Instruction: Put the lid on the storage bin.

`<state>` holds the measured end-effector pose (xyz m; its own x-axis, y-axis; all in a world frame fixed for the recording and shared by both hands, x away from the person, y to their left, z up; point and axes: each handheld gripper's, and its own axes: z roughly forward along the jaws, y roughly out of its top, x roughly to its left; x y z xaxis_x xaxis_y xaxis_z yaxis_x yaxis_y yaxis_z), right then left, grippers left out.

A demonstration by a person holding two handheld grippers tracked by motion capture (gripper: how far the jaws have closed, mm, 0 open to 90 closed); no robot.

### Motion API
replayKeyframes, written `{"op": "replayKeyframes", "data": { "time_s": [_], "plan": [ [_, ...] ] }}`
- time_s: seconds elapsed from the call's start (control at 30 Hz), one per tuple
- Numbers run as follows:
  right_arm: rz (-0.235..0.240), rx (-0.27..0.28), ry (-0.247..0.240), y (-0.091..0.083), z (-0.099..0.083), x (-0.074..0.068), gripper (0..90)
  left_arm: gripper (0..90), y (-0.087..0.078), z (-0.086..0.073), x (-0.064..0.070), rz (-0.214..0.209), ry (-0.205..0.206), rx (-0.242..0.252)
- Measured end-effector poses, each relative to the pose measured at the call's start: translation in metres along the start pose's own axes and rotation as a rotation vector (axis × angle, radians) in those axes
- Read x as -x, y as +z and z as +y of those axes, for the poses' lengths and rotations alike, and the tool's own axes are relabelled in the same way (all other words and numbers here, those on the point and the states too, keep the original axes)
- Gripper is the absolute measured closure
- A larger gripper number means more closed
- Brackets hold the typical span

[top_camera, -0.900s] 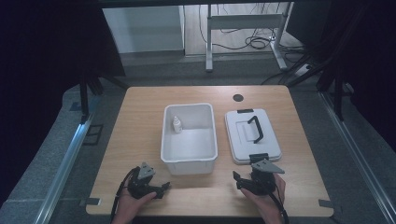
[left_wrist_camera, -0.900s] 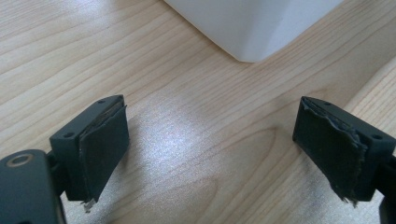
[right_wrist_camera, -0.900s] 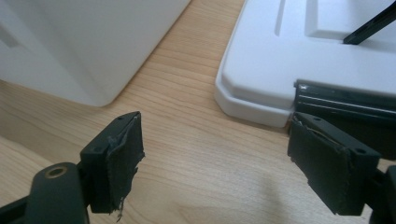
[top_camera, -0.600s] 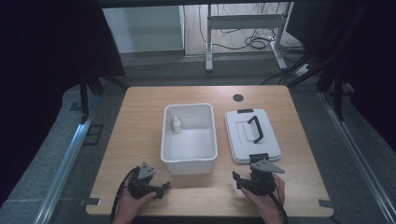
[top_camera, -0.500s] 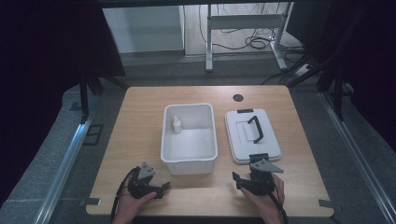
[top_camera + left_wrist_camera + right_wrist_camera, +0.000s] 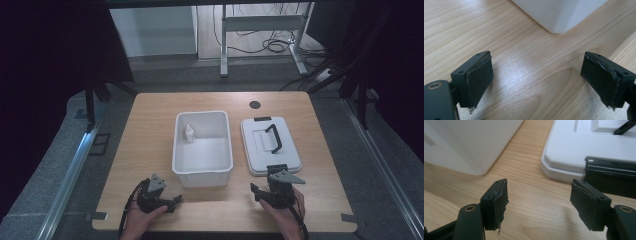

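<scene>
A: Two grippers are noted at the near edge of the light wooden table (image 6: 145, 125). The left gripper (image 6: 172, 202) is held with jaws wide apart, nothing between them.

B: What is seen next to it?

A: An open white rectangular plastic bin (image 6: 202, 172) is placed at mid-table; a small white bottle (image 6: 189, 133) is stood in its far left corner. A white lid with a black handle (image 6: 270, 145) is laid beside it. The right gripper (image 6: 256, 192) is likewise spread, empty.
</scene>
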<state>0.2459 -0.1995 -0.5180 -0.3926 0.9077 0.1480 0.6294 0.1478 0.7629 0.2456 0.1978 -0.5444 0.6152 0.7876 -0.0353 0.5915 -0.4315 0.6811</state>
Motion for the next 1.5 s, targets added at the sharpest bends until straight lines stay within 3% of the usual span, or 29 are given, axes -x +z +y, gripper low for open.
{"op": "replayKeyframes", "data": {
  "time_s": [0.1,0.13,0.47,0.67,0.87,0.97,1.17,1.5],
  "plan": [
    [0.018,-0.012,0.012,0.001,0.0,0.0,30.6,10.4,0.0,0.0,0.0,-0.001,0.001,0.0],
    [0.052,-0.026,0.027,0.001,0.001,0.0,30.6,10.4,0.0,0.0,0.0,-0.002,0.003,0.0],
    [-0.005,-0.026,-0.051,-0.005,0.017,-0.002,30.6,10.8,0.0,0.0,0.001,0.0,0.001,0.0],
    [0.013,-0.041,-0.034,-0.007,0.039,0.001,30.5,10.8,0.0,-0.001,0.001,0.001,-0.001,0.001],
    [0.025,-0.045,-0.015,-0.013,0.071,0.015,32.2,10.8,-0.001,-0.001,0.001,0.003,0.002,0.001],
    [0.026,-0.057,-0.005,-0.013,0.079,0.019,32.8,10.8,-0.001,-0.001,0.001,0.002,0.003,0.002],
    [0.043,-0.09,0.044,-0.009,0.103,0.033,33.6,10.8,-0.001,-0.001,0.001,0.001,0.001,0.002],
    [0.02,-0.142,0.086,-0.001,0.134,0.052,37.0,10.8,-0.001,-0.001,0.001,0.0,0.001,0.002]
  ]
}}
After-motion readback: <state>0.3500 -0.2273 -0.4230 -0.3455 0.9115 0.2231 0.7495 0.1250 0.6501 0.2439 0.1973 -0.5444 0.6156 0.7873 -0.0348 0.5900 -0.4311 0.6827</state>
